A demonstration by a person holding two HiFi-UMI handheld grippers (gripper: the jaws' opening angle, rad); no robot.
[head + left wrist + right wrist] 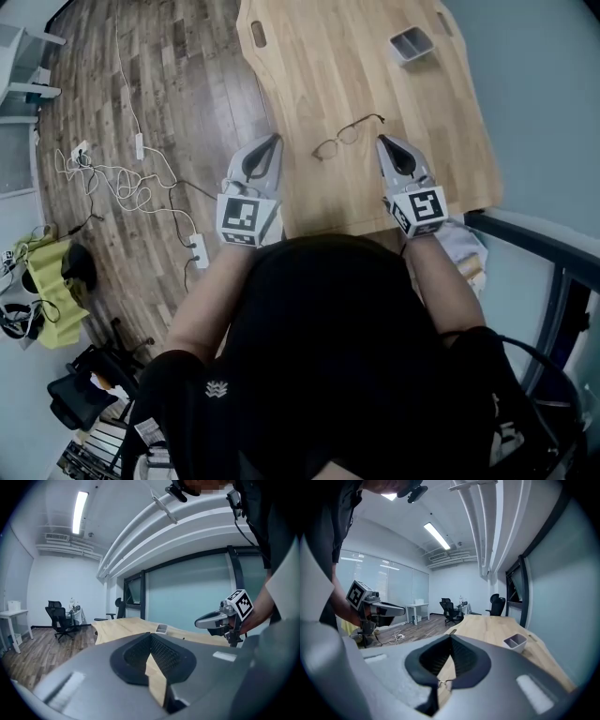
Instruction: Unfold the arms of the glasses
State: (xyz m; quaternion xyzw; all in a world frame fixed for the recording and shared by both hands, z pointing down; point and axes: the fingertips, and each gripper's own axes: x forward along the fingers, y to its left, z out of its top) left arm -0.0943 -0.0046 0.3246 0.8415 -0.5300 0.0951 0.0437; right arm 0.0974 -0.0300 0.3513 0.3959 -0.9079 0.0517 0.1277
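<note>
Glasses (348,137): on the table (319,56), between both tongs' tips, touching neither.
Left tongs (274,140): pressed together, empty.
Right tongs (382,141): pressed together, empty.
Markings: black-and-white square patterns on the marker cubes (248,217); no letters legible.
Around: grey two-compartment tray (411,43) at the table's far right; white cables (122,178) on the wooden floor (178,84), left.
Unclear: how far the thin arms are folded.

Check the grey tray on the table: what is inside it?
The tray has two compartments, and the head view shows nothing in either. In the right gripper view its near wall hides the bottom.
</note>
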